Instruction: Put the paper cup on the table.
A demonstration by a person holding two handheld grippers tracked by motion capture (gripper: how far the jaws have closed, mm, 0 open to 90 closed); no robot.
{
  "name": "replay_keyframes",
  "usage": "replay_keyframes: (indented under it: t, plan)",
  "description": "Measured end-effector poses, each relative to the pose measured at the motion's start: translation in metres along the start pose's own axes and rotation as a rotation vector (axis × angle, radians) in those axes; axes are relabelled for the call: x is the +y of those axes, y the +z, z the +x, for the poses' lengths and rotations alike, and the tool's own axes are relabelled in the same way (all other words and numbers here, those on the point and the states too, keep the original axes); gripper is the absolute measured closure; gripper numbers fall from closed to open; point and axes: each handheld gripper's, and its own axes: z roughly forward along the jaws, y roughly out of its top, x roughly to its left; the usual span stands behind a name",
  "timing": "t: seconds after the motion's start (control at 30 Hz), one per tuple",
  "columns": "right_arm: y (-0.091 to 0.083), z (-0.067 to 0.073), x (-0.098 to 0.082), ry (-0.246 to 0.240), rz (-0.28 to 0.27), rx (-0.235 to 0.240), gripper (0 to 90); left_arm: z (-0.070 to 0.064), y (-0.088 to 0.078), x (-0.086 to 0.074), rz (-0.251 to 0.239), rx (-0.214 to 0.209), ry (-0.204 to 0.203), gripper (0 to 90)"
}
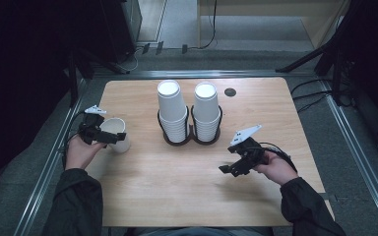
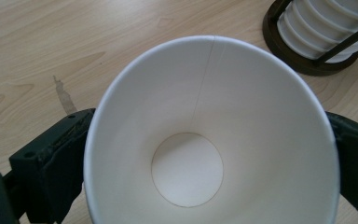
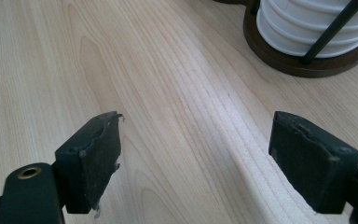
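The left gripper (image 1: pixel 107 138) clasps a cup (image 1: pixel 116 133) upright at the table's (image 1: pixel 177 196) left edge, the right gripper (image 1: pixel 234 164) gapes empty near the stacks (image 1: pixel 189 115) — squeeze lightly, I'd judge — paper walls buckle.

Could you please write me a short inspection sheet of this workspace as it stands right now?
Surface: wooden table, bare wood in front, a faint smudge near the left tool in the left gripper view.
Job's things: single paper cup, upright, mouth open; two stacks of upturned paper cups in a dark twin holder.
Clutter: small dark round disc at the table's far edge.
Grippers: left tool closed around the single cup; right tool open over bare wood, holding nothing.
Cables: one trails from each tool; more lie on the floor beyond the table.
Surroundings: grey floor, metal rails, dark stands.
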Motion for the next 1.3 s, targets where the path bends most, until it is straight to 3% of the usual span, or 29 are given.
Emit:
replay_keyframes:
  t: [0.07,0.17,0.33,0.47,0.67,0.77,0.83,1.03,1.3]
  plan:
    - [0.000,0.000,0.000,-0.001,-0.001,0.001,16.9,0.000,-0.003,0.002,-0.008,-0.027,-0.023,0.0]
    - [0.000,0.000,0.000,-0.001,0.002,0.001,16.9,-0.001,-0.006,0.005,-0.001,-0.013,-0.018,0.0]
    - [0.000,0.001,0.000,-0.004,0.001,0.000,16.9,-0.002,-0.016,0.010,-0.021,-0.026,-0.035,0.0]
    - [0.000,0.000,0.000,-0.001,0.004,0.000,16.9,-0.003,-0.021,0.011,-0.030,-0.045,-0.034,0.0]
    - [0.001,0.000,0.000,-0.001,0.006,-0.001,16.9,-0.008,-0.032,0.018,-0.042,-0.033,-0.024,0.0]
    - [0.000,0.000,-0.001,-0.002,0.004,0.001,16.9,-0.012,-0.035,0.023,-0.046,-0.050,-0.045,0.0]
    - [0.000,0.000,-0.001,0.000,0.004,0.001,16.9,-0.016,-0.036,0.025,-0.047,-0.047,-0.040,6.4]
    - [-0.001,0.000,-0.001,-0.001,0.005,0.000,16.9,-0.032,-0.035,0.032,-0.031,-0.041,-0.033,6.5]
    - [-0.002,-0.001,-0.001,-0.004,0.004,-0.002,16.8,-0.055,-0.037,0.042,-0.031,-0.075,-0.003,6.6]
